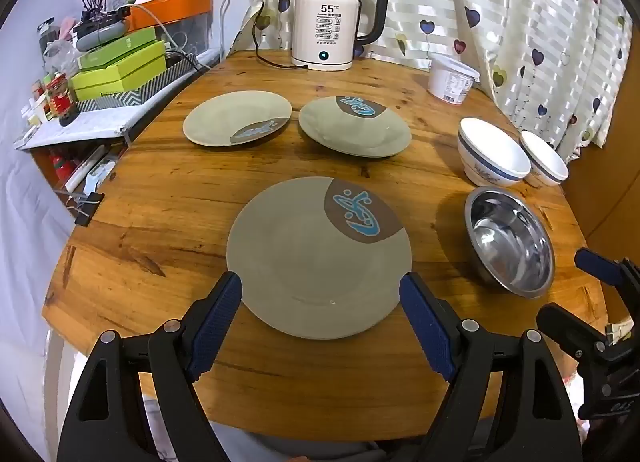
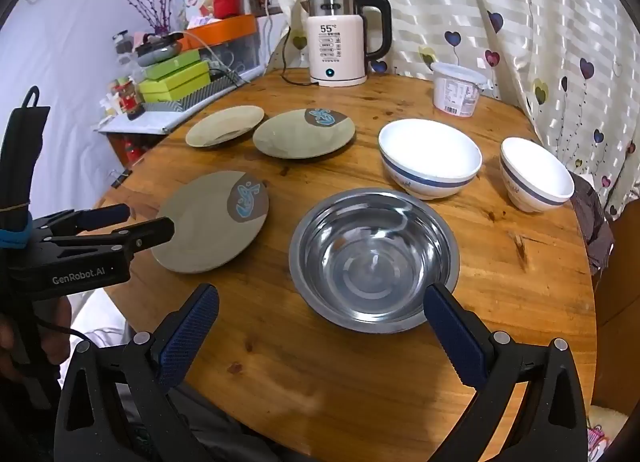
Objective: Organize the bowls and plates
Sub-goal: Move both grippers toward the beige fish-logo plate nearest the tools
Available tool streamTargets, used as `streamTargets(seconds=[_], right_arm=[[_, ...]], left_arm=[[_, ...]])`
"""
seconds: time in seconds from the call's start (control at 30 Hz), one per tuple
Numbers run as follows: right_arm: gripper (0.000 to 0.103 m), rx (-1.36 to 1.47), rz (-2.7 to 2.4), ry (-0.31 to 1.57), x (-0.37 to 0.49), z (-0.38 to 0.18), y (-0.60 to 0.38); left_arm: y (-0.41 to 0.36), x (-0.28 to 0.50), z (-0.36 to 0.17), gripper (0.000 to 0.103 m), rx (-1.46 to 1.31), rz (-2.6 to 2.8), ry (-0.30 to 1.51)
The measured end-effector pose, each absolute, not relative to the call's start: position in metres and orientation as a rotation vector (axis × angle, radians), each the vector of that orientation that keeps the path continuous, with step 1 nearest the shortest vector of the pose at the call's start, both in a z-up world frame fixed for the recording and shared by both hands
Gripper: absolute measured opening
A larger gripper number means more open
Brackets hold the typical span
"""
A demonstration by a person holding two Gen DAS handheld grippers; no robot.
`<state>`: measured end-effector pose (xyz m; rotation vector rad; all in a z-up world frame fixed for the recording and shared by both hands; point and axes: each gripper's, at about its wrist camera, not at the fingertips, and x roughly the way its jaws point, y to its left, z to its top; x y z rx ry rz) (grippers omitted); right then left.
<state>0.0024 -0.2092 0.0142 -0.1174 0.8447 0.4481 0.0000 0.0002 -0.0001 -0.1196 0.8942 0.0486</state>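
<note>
The plates are round, grey-green, each with a brown patch bearing a blue figure at the rim; none is stacked. Count: three plates, three bowls. The near plate (image 1: 316,258) lies flat at the near middle of the round wooden table (image 1: 168,206), with the far-left plate (image 1: 236,118) and the far-right plate (image 1: 354,126) side by side beyond it, just apart. To the right, the steel bowl (image 2: 374,258) stands nearest, empty and upright; behind it stand the larger white bowl (image 2: 430,158) and, further right, the smaller white bowl (image 2: 536,174), both blue-banded. The left gripper (image 1: 320,294) hangs over the near plate's near edge, jaws spread wide, holding nothing. The right gripper (image 2: 320,306) hangs over the steel bowl's near rim, likewise spread and empty. At the far edge stand an electric kettle (image 1: 326,18) and a lidded white tub (image 1: 452,78). Nothing lies between the dishes.
</note>
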Motion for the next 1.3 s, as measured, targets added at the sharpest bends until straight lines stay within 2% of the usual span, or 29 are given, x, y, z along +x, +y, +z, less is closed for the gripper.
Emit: streamTargets(seconds=[0.53,1.3], right_arm=[[0.103,-0.113,0.448,0.839,0.001,0.014,-0.208],[0.103,-0.099,0.455,0.823,0.007,0.019,-0.21]], left_arm=[[0.012,-0.001,-0.007,0.082,-0.196,0.019,0.937],[0.013,-0.002,-0.001,0.082,-0.142,0.04,0.895]])
